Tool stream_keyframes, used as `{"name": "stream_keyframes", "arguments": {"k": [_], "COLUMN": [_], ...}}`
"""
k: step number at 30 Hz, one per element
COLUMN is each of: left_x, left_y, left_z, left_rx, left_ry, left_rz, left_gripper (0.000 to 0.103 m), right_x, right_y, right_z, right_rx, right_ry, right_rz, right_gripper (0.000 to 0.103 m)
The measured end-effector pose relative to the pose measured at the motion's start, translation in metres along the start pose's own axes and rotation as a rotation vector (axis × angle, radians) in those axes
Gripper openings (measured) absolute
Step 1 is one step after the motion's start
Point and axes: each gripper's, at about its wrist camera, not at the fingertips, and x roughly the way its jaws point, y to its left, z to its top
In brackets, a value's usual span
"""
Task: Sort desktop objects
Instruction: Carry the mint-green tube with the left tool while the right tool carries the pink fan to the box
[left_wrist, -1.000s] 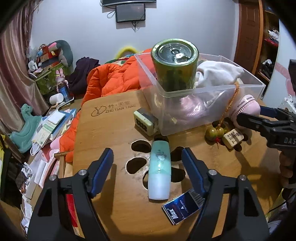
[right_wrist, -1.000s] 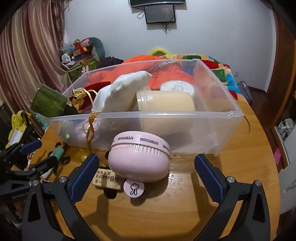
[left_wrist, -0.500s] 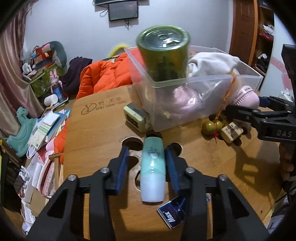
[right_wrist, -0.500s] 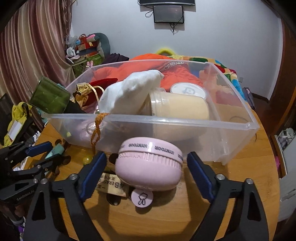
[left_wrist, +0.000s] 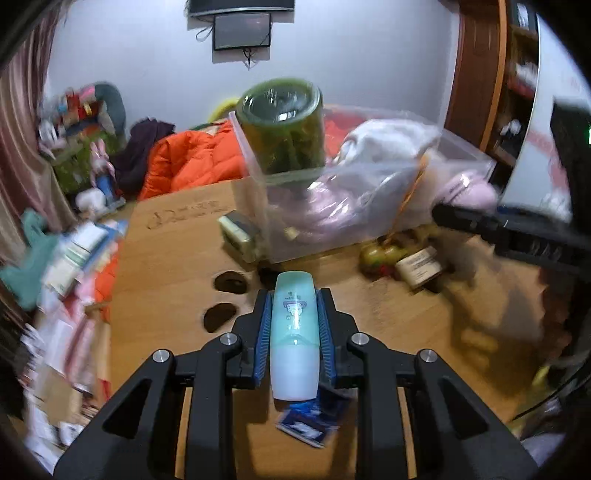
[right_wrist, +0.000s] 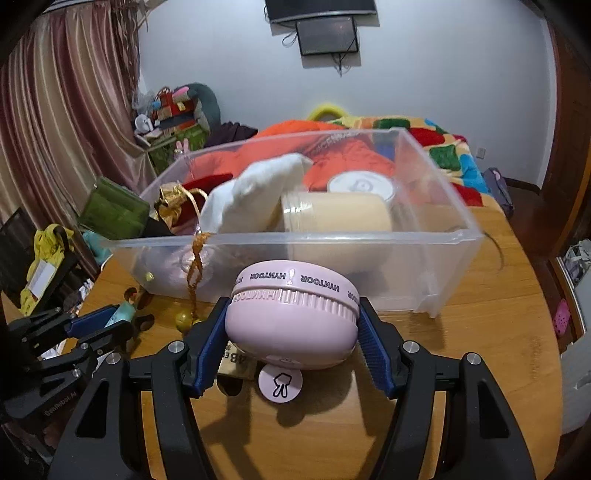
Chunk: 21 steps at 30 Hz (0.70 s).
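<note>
My left gripper (left_wrist: 294, 314) is shut on a teal and white bottle (left_wrist: 294, 339) and holds it over the wooden table (left_wrist: 166, 266). My right gripper (right_wrist: 291, 325) is shut on a round pink HYNTOOR device (right_wrist: 291, 314), just in front of the clear plastic bin (right_wrist: 436, 236). The bin holds a green can (left_wrist: 284, 129), a white cloth (right_wrist: 251, 195), a beige jar (right_wrist: 332, 218) and a gold ribbon (right_wrist: 173, 195). The left gripper also shows at the left of the right wrist view (right_wrist: 110, 325).
A blue Max packet (left_wrist: 314, 421) lies under the bottle. Green beads (left_wrist: 376, 254) on an orange cord and a labelled eraser (left_wrist: 419, 266) lie by the bin. A small grey-green box (left_wrist: 240, 236) sits at the bin's left corner. The table has cut-out holes (left_wrist: 229, 282).
My left gripper has closed on the teal bottle and lifted it off the table. My right gripper has closed on the pink device.
</note>
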Motion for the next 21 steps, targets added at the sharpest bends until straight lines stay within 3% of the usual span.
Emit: {"name": "stream_keyframes", "arguments": {"k": [7, 11, 18, 21], "left_x": [-0.031, -0.041, -0.041, -0.044], "left_y": [-0.023, -0.035, -0.038, -0.039], "left_z": [0.013, 0.021, 0.044, 0.053], "left_rx": [-0.014, 0.006, -0.059, -0.059], "left_ry": [-0.1, -0.147, -0.183, -0.206], "left_rz": [-0.072, -0.047, -0.117, -0.114], "left_gripper": [0.024, 0.024, 0.024, 0.024], "right_x": [-0.027, -0.043, -0.054, -0.059], "right_y": [-0.001, -0.002, -0.014, -0.018], "right_z": [0.007, 0.012, 0.02, 0.024], "right_rx": [0.029, 0.033, 0.079, 0.085], "right_ry": [-0.069, -0.112, -0.156, -0.173], "right_rz": [0.031, 0.043, 0.04, 0.036], "right_gripper": [0.062, 0.062, 0.062, 0.062]}}
